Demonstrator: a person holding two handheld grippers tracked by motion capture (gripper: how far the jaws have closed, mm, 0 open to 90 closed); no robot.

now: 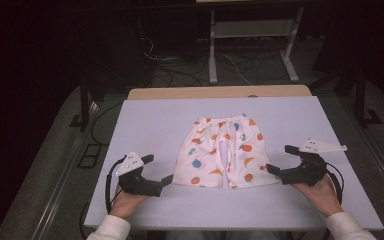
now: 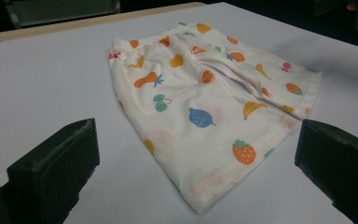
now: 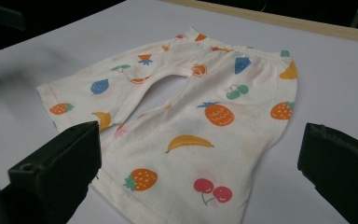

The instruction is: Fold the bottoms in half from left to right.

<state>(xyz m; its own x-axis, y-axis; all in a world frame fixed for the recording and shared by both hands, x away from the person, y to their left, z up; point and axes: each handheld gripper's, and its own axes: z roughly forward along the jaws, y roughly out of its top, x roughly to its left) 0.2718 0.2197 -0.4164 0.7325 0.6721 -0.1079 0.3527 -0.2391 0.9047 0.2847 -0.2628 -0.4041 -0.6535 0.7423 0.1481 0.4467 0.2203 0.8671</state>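
A pair of small white shorts (image 1: 224, 150) printed with coloured fruit lies flat in the middle of the table, waistband at the far side and leg hems toward me. My left gripper (image 1: 157, 170) is open beside the left leg hem, a little off the cloth. In the left gripper view the shorts (image 2: 205, 107) lie ahead between the spread jaws. My right gripper (image 1: 280, 159) is open next to the right leg hem. The right gripper view has the shorts (image 3: 191, 121) spread in front of its jaws, which hold nothing.
The white tabletop (image 1: 145, 120) has a wooden strip (image 1: 220, 92) along its far edge. Beyond it stand a metal frame (image 1: 252, 40) and cables on the dark floor. A person's hands and white sleeves (image 1: 110, 227) come in from the bottom.
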